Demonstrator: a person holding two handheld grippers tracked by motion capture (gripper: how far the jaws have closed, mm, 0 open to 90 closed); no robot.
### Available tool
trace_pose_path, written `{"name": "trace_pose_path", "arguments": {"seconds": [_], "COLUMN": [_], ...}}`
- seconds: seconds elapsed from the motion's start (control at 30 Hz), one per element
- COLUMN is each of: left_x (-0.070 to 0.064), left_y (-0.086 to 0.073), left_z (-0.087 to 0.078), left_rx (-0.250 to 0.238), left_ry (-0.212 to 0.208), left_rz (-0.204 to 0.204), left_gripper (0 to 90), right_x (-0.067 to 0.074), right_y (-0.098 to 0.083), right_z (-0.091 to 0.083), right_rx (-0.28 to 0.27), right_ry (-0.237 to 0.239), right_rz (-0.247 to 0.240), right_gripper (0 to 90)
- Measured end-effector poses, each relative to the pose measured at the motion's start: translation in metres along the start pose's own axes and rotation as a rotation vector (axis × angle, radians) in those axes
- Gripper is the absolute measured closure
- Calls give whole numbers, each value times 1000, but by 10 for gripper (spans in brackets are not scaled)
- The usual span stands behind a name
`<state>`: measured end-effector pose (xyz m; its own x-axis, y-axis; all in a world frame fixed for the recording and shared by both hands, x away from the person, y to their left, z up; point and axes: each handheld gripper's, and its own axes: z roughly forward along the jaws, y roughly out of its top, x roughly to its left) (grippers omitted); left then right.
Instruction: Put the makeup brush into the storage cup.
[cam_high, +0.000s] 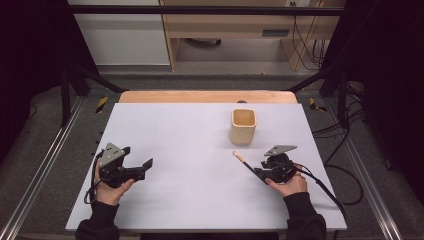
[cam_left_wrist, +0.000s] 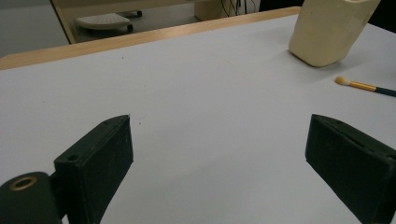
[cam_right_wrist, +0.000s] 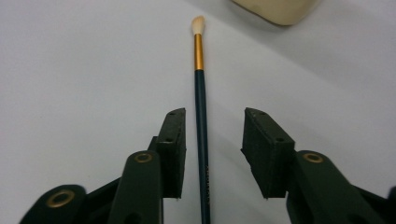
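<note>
Black, matte and blocky, the right gripper (cam_right_wrist: 212, 140) has its jaws parted around the dark-green handle of a makeup brush (cam_right_wrist: 201, 107), the pads off it, so the brush lies flat on the white table (cam_high: 190, 150) just in front of the cream holder cup (cam_high: 243, 126), not yet inside. The slim brush has a gold ferrule and pale soft bristles; the cup looks smooth, squarish with rounded corners. Well left of the cup, the left gripper (cam_high: 142, 166) gapes empty.
</note>
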<state>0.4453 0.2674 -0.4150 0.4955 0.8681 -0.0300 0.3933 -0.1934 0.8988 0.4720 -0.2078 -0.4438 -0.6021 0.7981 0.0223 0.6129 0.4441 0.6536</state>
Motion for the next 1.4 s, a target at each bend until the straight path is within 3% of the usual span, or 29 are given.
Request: {"name": "trace_pose_path", "arguments": {"seconds": [0.23, 0.7, 1.13, 1.4], "left_x": [-1, -2, -2, -2], "left_y": [-2, -4, -4, -4], "left_z": [5, 7, 7, 6], "left_rx": [20, 28, 26, 25], "left_ry": [-3, -4, -5, -5], "left_rz": [6, 6, 10, 11], "left_gripper": [70, 70, 70, 70], "right_x": [3, 8, 10, 10], "right_y": [17, 45, 49, 49], "right_z": [-1, 14, 26, 38], "right_rx": [58, 147, 221, 277], "right_ry": [-8, -2, 11, 20], "right_rz": [-44, -61, -77, -73], "right_gripper": [546, 545, 556, 616]}}
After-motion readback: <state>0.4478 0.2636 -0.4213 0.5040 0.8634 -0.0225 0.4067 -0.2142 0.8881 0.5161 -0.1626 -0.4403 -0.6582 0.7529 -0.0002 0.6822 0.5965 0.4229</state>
